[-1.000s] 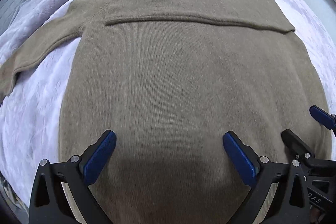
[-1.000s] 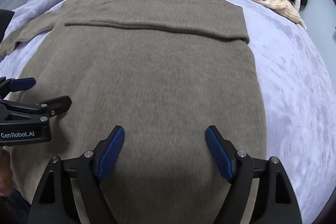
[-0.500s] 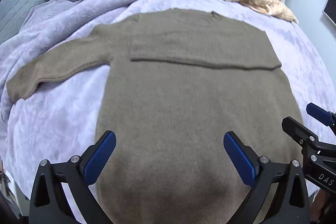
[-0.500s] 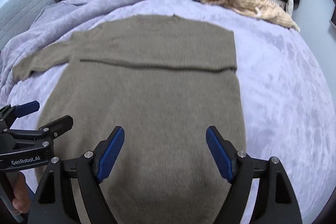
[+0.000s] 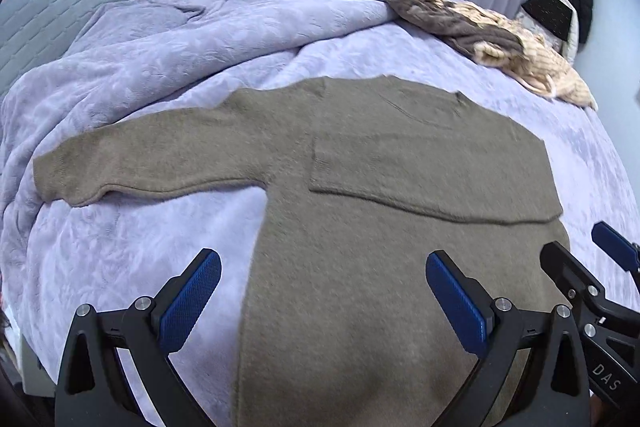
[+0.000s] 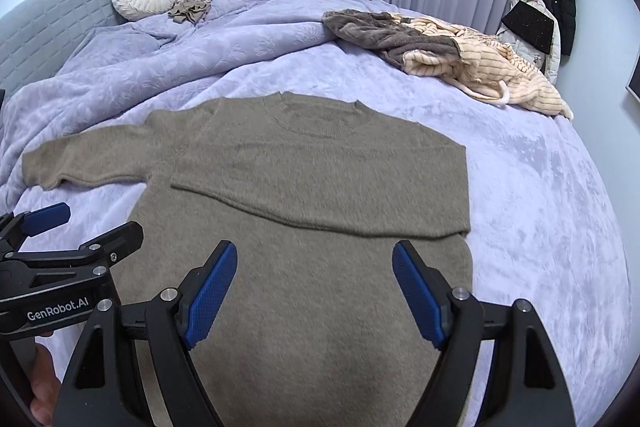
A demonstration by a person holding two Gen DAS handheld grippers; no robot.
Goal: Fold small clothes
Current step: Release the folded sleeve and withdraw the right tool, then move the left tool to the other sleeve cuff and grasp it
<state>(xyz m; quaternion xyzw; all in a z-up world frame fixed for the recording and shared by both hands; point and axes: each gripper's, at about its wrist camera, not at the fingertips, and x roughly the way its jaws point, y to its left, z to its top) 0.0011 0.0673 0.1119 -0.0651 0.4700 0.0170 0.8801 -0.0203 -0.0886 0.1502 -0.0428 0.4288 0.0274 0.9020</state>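
Both grippers have risen and drawn back from the sweater [image 5: 360,227], so more of the bed [image 5: 160,67] is now visible than a second ago. On the left gripper [image 5: 322,299] and the right gripper [image 6: 314,291] the fingers stand wide apart and hold nothing. The sweater lies flat on the bed, its right sleeve already folded across the chest, the left sleeve [image 5: 140,163] stretched out. I judge the left sleeve is the next fold.
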